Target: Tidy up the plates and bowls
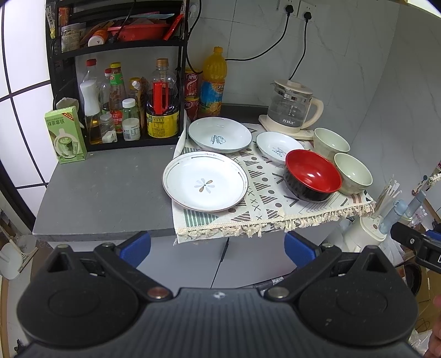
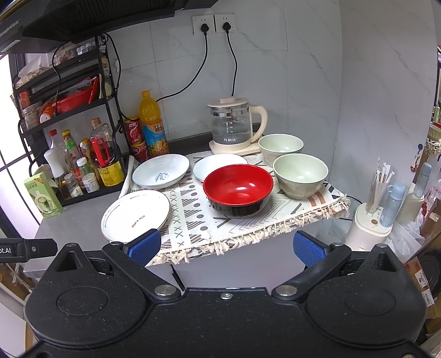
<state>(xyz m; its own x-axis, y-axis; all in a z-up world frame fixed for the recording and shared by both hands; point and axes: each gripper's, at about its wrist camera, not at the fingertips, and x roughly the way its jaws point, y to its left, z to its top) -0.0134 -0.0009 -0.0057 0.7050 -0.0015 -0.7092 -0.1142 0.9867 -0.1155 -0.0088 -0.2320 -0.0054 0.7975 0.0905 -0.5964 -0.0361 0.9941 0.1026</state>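
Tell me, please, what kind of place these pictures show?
Most likely a small home kitchen counter. A black metal rack holds sauce and oil bottles, a glass electric kettle stands plugged in by the tiled wall, and white plates and bowls sit on a patterned fringed cloth.

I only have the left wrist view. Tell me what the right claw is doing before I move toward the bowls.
Observer: The right claw is open. Its blue pads stand wide apart with nothing between them.
Operator: Now say what is above the rack. My view cuts it off at the top.
Observer: A dark range hood hangs over the rack, and small jars stand on the rack's top tier just under it.
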